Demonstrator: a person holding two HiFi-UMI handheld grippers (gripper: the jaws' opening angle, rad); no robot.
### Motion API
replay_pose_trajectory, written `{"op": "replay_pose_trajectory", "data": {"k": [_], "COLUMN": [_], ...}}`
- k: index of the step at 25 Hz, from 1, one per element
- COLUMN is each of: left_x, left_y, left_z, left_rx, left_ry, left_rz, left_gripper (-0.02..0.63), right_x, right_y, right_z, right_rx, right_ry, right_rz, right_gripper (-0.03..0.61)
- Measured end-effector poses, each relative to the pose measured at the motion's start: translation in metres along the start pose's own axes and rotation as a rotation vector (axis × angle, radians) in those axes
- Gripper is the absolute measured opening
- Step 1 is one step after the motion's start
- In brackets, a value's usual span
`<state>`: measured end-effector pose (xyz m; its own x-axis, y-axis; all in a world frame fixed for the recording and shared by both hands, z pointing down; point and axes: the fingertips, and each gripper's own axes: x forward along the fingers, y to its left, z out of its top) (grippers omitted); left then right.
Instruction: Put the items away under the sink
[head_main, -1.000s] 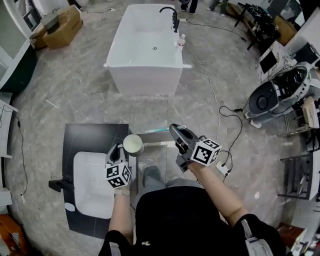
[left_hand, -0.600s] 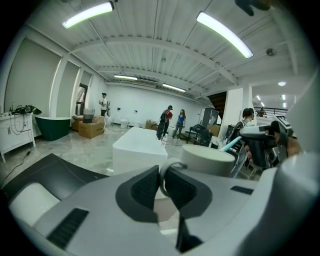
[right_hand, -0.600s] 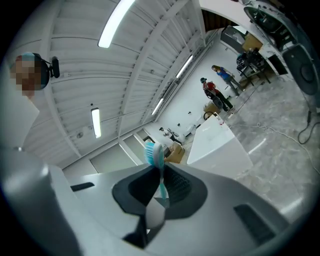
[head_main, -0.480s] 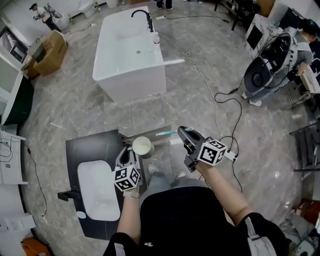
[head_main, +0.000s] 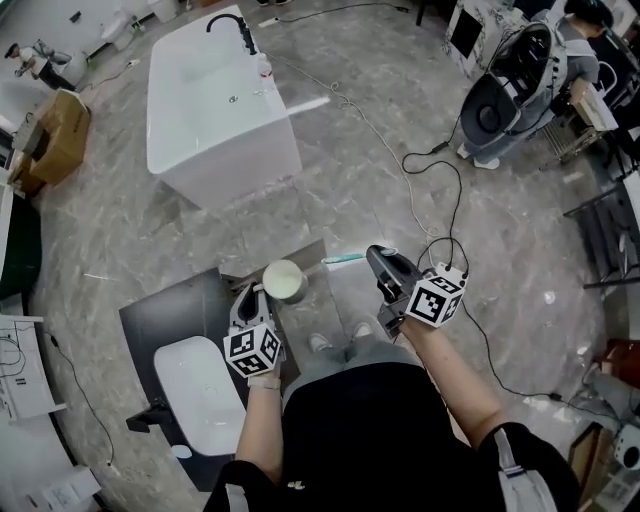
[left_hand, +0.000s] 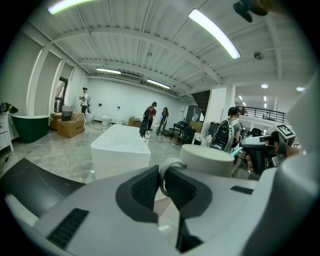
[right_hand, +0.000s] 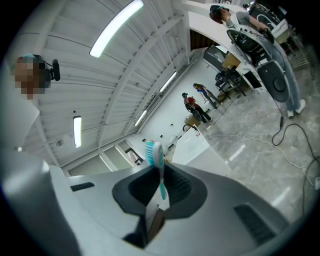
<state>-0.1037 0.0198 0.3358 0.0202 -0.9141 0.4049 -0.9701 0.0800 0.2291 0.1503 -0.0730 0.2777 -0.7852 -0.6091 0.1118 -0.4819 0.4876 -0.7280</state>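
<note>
Left gripper (head_main: 250, 298) clamped on white mug (head_main: 284, 281) handle, just off vanity sink (head_main: 165, 320) edge — nearer hand. Right gripper (head_main: 385, 268) pinches teal toothbrush (head_main: 343, 258) — long axis aimed toward vanity sink, farther out.

Open marble floor (head_main: 340, 205) ahead, dark vanity (head_main: 165, 320) close at left, bathtub (head_main: 215, 120) beyond, cable (head_main: 442, 190) trailing at right

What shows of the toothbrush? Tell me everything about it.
The toothbrush looks like slim plastic, white with teal trim, with teal and white bristles on its head. The right gripper is shut on its handle; the head sticks out past the jaws. In the head view it lies about level in the air above the floor, and nothing else touches it.
</note>
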Motion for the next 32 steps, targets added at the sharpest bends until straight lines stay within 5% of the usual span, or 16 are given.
{"op": "replay_pose_trajectory", "data": {"k": [12, 23, 32], "left_x": [0.024, 0.035, 0.04], "left_y": [0.002, -0.017, 0.0], "left_z": [-0.011, -0.076, -0.148], "left_rx": [0.054, 0.013, -0.002], "left_ry": [0.038, 0.068, 0.084], "left_rz": [-0.101, -0.053, 0.024], "left_gripper": [0.049, 0.049, 0.049], "right_x": [-0.008, -0.015, 0.008], "right_y": [-0.024, -0.091, -0.133], "right_z": [-0.017, -0.04, -0.099], "right_rx": [-0.012, -0.039, -0.03], "right_ry": [-0.031, 0.112, 0.229], "right_rz": [-0.143, -0.178, -0.173], "right_gripper": [0.043, 0.043, 0.043]}}
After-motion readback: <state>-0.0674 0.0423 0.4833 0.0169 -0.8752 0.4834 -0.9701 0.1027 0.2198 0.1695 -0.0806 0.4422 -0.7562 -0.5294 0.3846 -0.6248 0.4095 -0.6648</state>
